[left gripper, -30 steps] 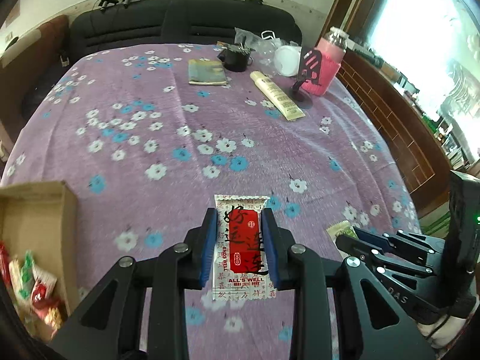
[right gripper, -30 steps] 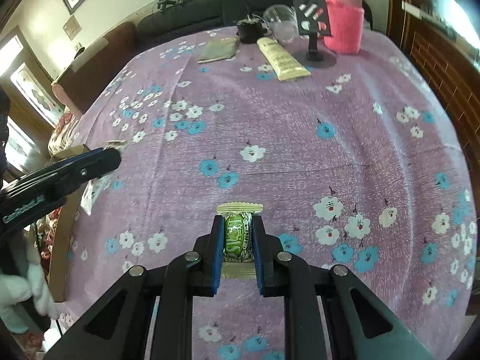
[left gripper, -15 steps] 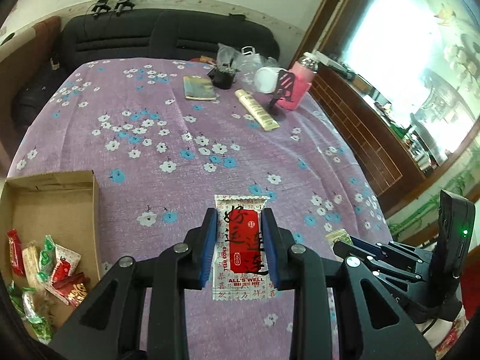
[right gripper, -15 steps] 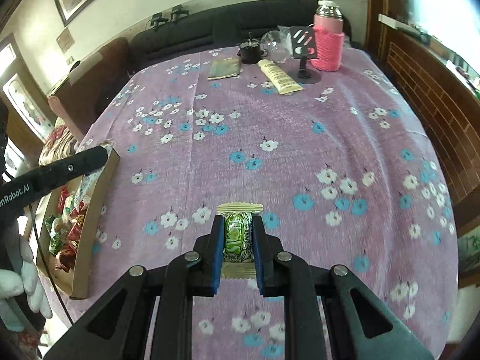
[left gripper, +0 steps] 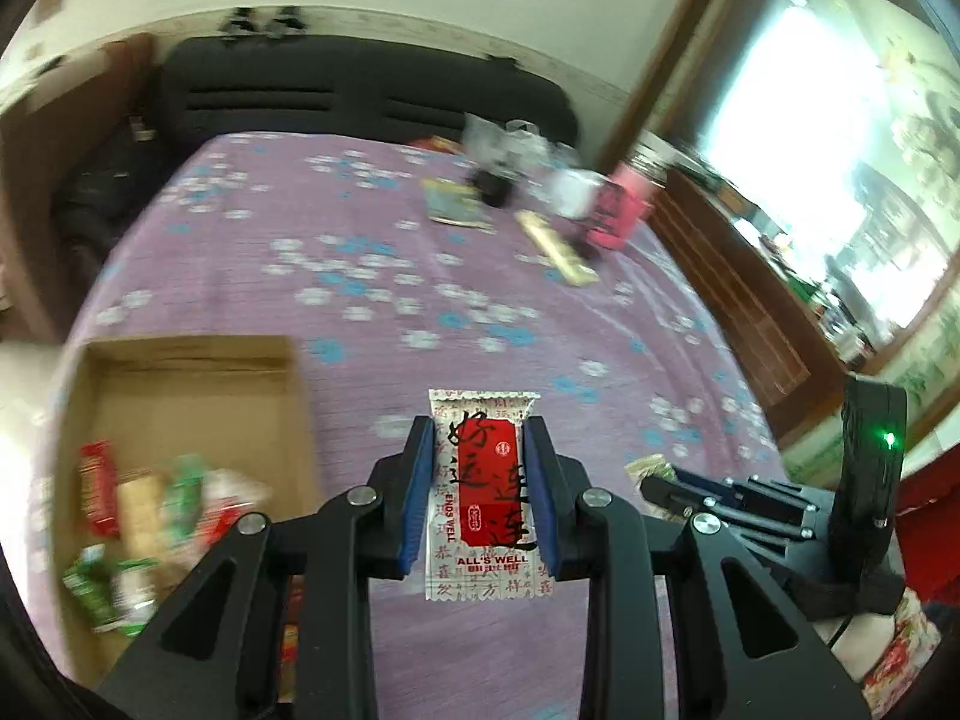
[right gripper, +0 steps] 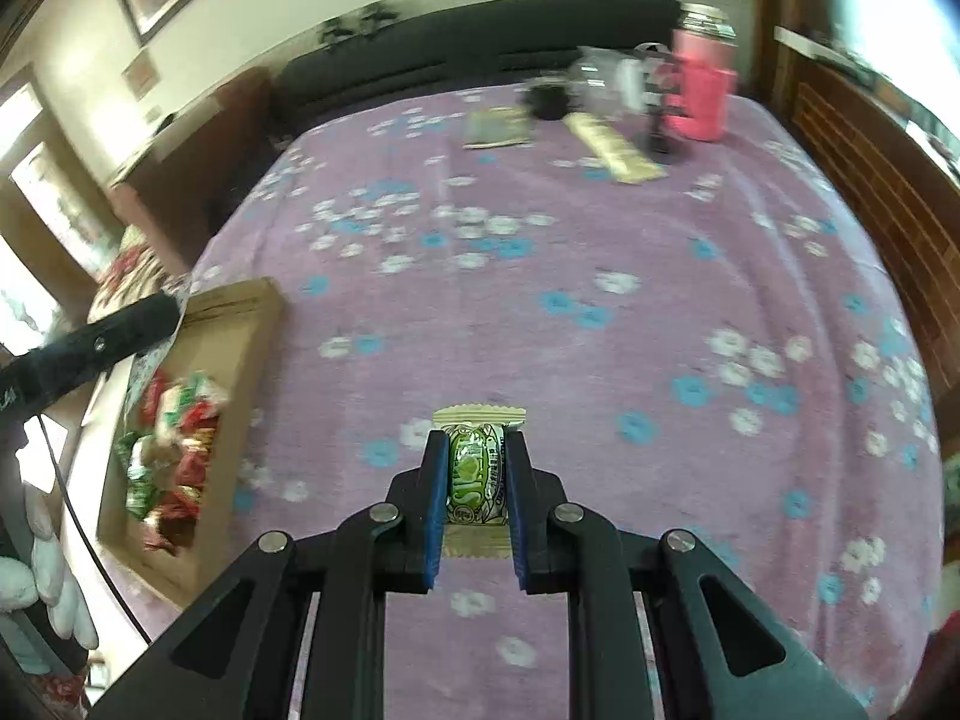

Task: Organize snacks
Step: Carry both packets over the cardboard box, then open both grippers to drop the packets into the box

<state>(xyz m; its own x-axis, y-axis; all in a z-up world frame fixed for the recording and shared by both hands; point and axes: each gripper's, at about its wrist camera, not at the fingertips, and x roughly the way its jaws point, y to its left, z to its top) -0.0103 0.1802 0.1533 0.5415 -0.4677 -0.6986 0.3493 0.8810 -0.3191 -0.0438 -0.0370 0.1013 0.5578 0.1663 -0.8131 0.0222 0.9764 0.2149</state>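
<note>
My left gripper (left gripper: 479, 456) is shut on a red-and-white snack packet (left gripper: 483, 495) and holds it in the air above the purple flowered tablecloth (left gripper: 384, 276). My right gripper (right gripper: 477, 468) is shut on a green snack packet (right gripper: 477, 474), also lifted above the cloth. A cardboard box (left gripper: 180, 372) with several wrapped snacks (left gripper: 144, 516) lies at the left; it also shows in the right wrist view (right gripper: 234, 330). The right gripper shows at the lower right of the left wrist view (left gripper: 654, 480). The left gripper's finger shows at the left of the right wrist view (right gripper: 108, 336).
At the table's far end stand a pink bottle (right gripper: 702, 90), a black cup (right gripper: 549, 99), a long yellow packet (right gripper: 618, 147) and a small green book (right gripper: 498, 129). A black sofa (left gripper: 360, 96) runs behind the table. A wooden cabinet (left gripper: 750, 300) is to the right.
Both grippers have risen and drawn back with their packets still held. The view has swung left, so the cardboard box sits closer and more in view on the left.
</note>
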